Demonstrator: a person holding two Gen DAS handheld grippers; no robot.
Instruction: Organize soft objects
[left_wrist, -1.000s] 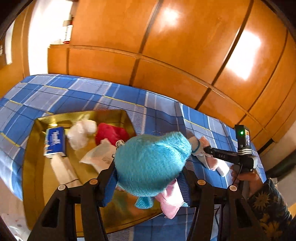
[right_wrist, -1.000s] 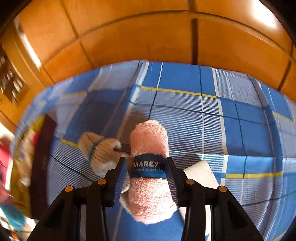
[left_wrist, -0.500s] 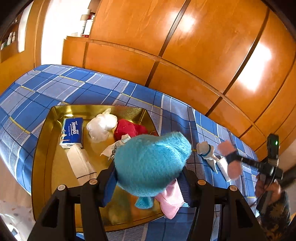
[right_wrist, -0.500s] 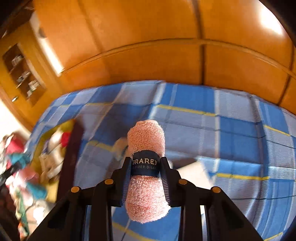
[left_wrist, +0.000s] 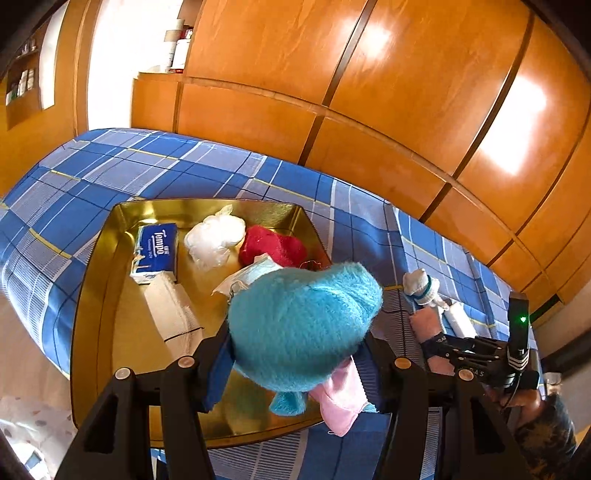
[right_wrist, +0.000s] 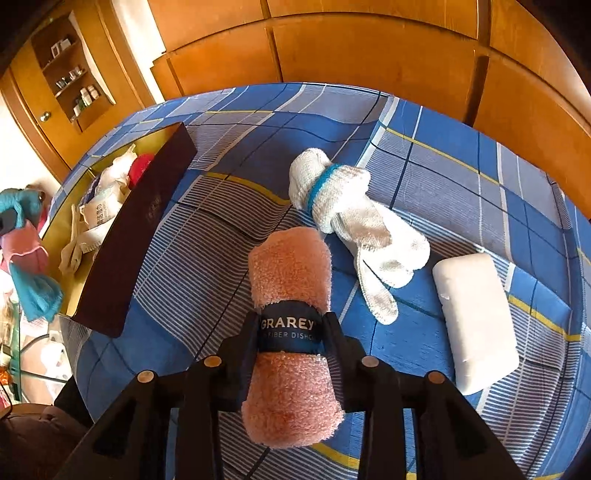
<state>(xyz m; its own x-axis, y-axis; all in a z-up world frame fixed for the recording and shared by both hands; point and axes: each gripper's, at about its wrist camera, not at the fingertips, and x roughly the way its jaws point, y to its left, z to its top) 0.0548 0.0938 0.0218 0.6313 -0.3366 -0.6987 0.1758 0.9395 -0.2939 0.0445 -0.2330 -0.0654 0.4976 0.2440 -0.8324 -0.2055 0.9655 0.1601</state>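
My left gripper (left_wrist: 295, 354) is shut on a fluffy turquoise plush toy (left_wrist: 303, 325) with pink parts, held above the near right corner of the gold tray (left_wrist: 110, 314). My right gripper (right_wrist: 290, 332) is shut on a rolled pink towel (right_wrist: 290, 273) with a dark band, held above the blue plaid bed; it also shows in the left wrist view (left_wrist: 428, 325). A white glove (right_wrist: 354, 221) with a blue cuff and a white bar (right_wrist: 476, 317) lie on the bed beyond it.
The tray holds a blue Tempo tissue pack (left_wrist: 157, 251), a white plastic bundle (left_wrist: 214, 240), a red cloth (left_wrist: 273, 247), a face mask pack (left_wrist: 243, 277) and a white packet (left_wrist: 170, 310). Wooden wardrobe panels (left_wrist: 369, 110) stand behind the bed (left_wrist: 147, 173).
My right gripper has lifted the pink towel off the bed and swung toward the tray. My left gripper still holds the plush toy and has shifted toward the tray.
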